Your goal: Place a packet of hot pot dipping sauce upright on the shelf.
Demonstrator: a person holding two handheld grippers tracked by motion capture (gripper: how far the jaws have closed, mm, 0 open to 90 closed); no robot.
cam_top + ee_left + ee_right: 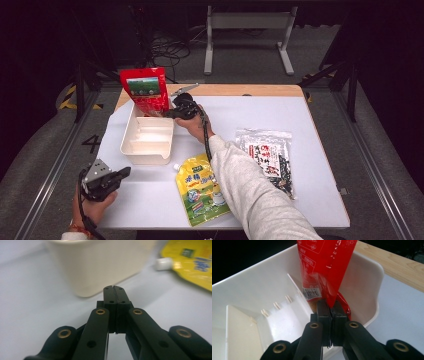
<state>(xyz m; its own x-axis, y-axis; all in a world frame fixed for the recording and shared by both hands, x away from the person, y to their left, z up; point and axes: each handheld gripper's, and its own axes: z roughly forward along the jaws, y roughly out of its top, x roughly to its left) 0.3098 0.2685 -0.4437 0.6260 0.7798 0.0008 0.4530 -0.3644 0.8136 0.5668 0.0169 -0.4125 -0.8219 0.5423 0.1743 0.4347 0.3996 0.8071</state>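
The right gripper has its jaws clamped on the lower edge of a glossy red foil pouch, which stands upright at the far end of the cream plastic divided bin on the white counter. The left gripper, jaws pressed together on nothing, hovers near the counter's front left corner.

Red pouch upright in bin
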